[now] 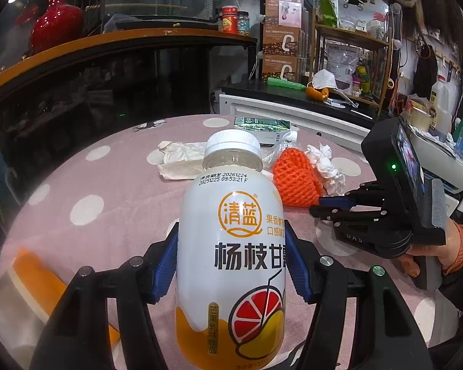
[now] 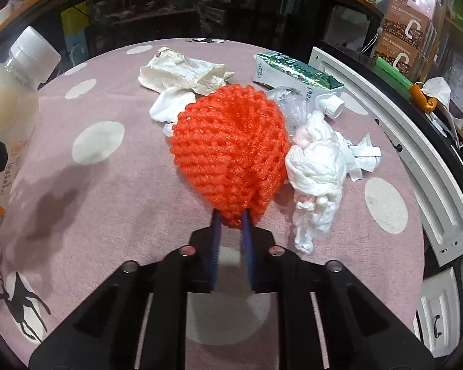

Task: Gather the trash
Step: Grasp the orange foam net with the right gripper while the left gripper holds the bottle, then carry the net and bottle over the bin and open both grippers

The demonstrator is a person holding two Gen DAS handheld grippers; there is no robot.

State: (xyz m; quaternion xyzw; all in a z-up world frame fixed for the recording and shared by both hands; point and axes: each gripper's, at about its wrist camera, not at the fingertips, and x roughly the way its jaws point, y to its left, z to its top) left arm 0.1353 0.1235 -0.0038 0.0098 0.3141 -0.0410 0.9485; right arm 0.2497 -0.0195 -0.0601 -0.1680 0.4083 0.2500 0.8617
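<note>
My left gripper (image 1: 231, 259) is shut on a white drink bottle (image 1: 231, 246) with an orange fruit label and a white cap, held upright over the pink table; the bottle also shows in the right wrist view (image 2: 9, 101). My right gripper (image 2: 231, 215) is shut on the near edge of an orange foam fruit net (image 2: 228, 151), which also shows in the left wrist view (image 1: 296, 178). My right gripper shows in the left wrist view (image 1: 321, 205). A crumpled white tissue (image 2: 318, 166) lies right of the net.
The round table has a pink cloth with white dots (image 2: 108, 203). Behind the net lie crumpled beige paper (image 2: 182, 71), a green carton (image 2: 296, 71) and clear plastic wrap (image 2: 285, 103). A white cabinet edge (image 2: 395, 141) curves along the right. An orange-and-clear object (image 1: 31, 283) sits at the lower left.
</note>
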